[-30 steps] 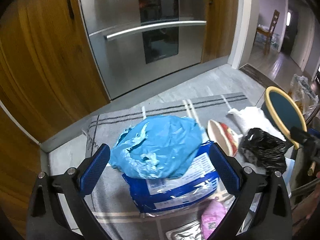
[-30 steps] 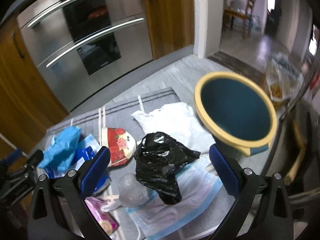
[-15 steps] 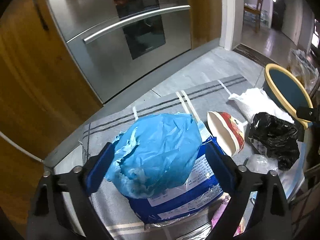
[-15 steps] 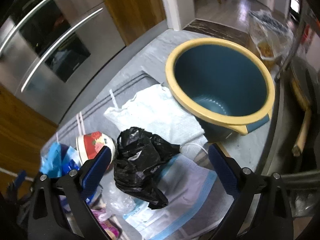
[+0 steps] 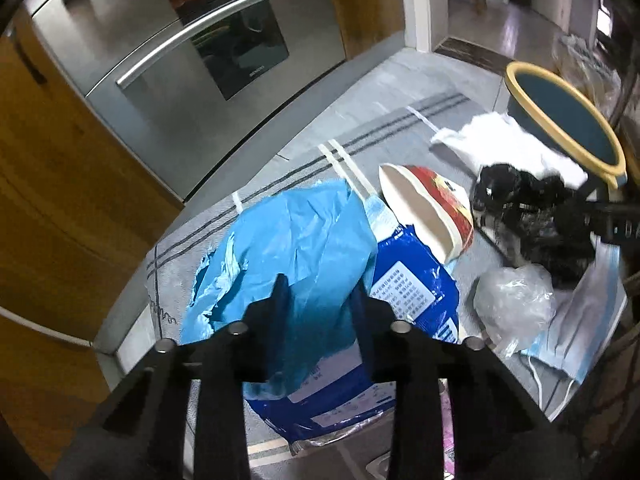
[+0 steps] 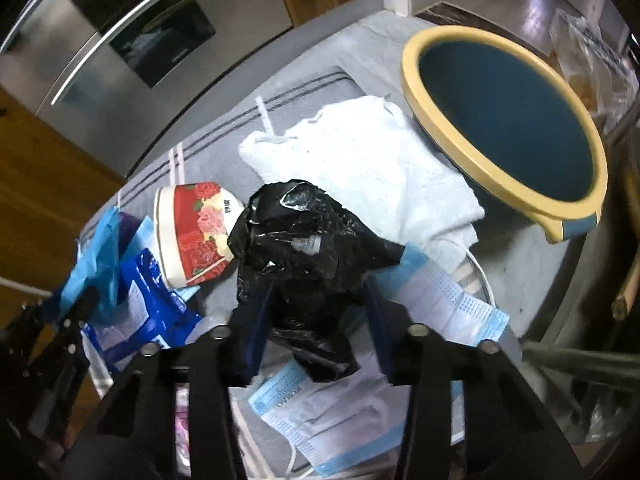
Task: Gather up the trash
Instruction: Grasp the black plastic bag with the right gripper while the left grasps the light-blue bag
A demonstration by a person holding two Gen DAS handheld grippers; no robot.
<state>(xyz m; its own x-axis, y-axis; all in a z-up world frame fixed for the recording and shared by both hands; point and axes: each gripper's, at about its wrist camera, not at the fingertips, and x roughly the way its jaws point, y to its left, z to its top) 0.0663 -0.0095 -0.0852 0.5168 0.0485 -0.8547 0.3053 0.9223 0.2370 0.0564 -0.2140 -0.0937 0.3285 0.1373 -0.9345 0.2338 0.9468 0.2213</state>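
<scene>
A crumpled light blue plastic bag point(image 5: 296, 232) lies on a dark blue packet point(image 5: 404, 276) on the grey striped mat. My left gripper point(image 5: 318, 300) points down at it, its jaws closing, with a fold of the bag pinched between the pads. A crumpled black plastic bag point(image 6: 304, 236) lies on pale blue face masks point(image 6: 452, 300). My right gripper point(image 6: 316, 312) is also closing, and the black bag fills the gap between its pads. The blue bin with a yellow rim point(image 6: 520, 197) stands to the right, tilted and open.
A flattened red flowered paper cup point(image 6: 192, 224), a white cloth point(image 6: 360, 152), a wad of clear plastic point(image 5: 512, 304) and a pink wrapper point(image 6: 182, 428) lie on the mat. A steel oven point(image 5: 180, 60) and wooden cabinets stand behind; a doorway opens at the far right.
Both grippers came down onto the trash and their jaws went from wide open to narrow, the left around the light blue bag, the right around the black bag.
</scene>
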